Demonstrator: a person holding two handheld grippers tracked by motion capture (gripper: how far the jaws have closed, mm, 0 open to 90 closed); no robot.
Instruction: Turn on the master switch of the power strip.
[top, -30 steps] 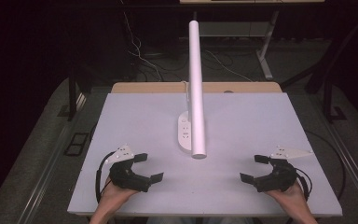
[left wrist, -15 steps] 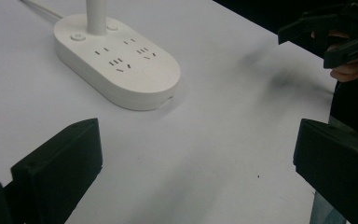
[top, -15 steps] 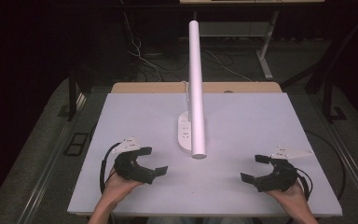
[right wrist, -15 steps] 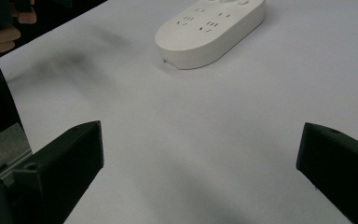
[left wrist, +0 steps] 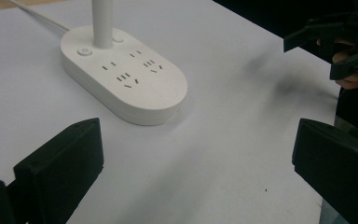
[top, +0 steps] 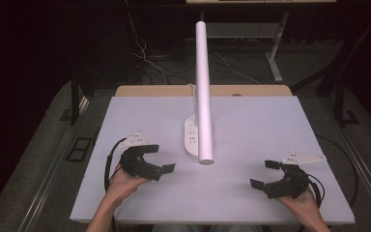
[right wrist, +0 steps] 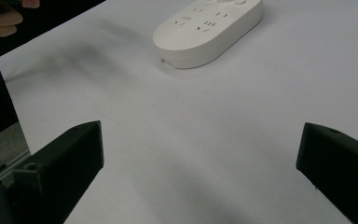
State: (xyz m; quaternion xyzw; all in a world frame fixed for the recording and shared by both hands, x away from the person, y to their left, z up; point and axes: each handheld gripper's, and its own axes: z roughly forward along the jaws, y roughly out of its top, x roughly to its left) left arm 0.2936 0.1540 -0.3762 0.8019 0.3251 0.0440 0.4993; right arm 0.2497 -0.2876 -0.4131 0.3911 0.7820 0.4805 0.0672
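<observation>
approach toward lamp base [top: 192, 140], nothing grasped yet.
left gripper [top: 160, 157] and right gripper [top: 263, 174] spread wide, empty; next likely needed closing in.

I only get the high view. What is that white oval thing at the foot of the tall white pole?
Observer: Seen from the left claw, the oval base is a power strip, with several sets of socket slots on top.
Operator: Any switch on it?
Observer: Yes, a round button sits on its top, beside the pole.
Operator: Does the other camera add anything?
Observer: From the right claw, a small dark mark shows low on the base's near end wall.
</observation>
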